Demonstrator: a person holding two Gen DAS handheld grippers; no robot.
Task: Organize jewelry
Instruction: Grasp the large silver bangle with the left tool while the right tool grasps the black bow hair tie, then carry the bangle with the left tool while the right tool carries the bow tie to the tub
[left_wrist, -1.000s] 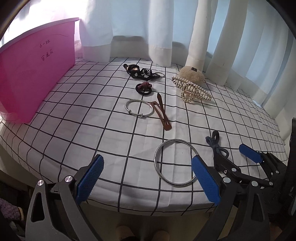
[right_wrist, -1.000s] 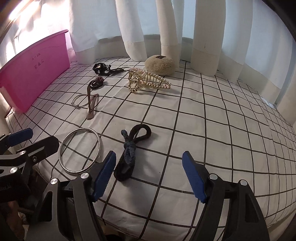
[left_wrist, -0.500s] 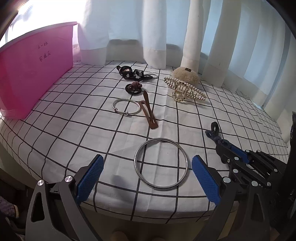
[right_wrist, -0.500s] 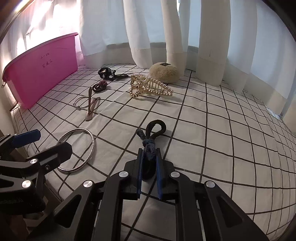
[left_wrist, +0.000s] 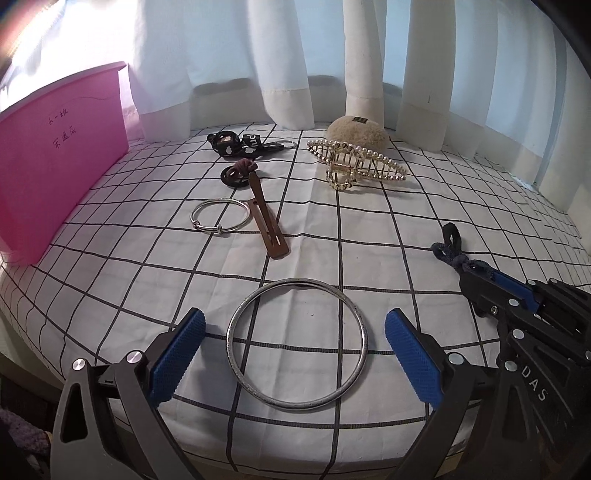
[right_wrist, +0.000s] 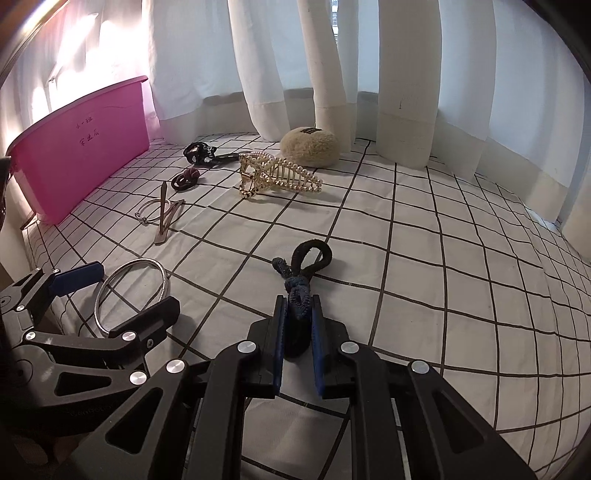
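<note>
Navy-blue knotted hair tie (right_wrist: 299, 295) is clamped between the pads of the right gripper (right_wrist: 298, 314), its looped end sticking out forward over the checked cloth (right_wrist: 424, 258); from the left wrist view the same hair tie (left_wrist: 456, 254) projects from the right gripper (left_wrist: 480, 275). Left gripper (left_wrist: 293, 347) has fingers spread wide, holding nothing, with the large silver bangle (left_wrist: 297, 345) lying flat on the cloth between them. Further back: small silver bangle (left_wrist: 219, 216) touching a brown hair clip (left_wrist: 267, 229); dark hair elastic (left_wrist: 238, 173); black strap piece (left_wrist: 243, 144); pearl claw clip (left_wrist: 354, 164) just before a beige fluffy clip (left_wrist: 356, 129). Pink bin (left_wrist: 55, 158) stands at left, handwriting on its wall.
</note>
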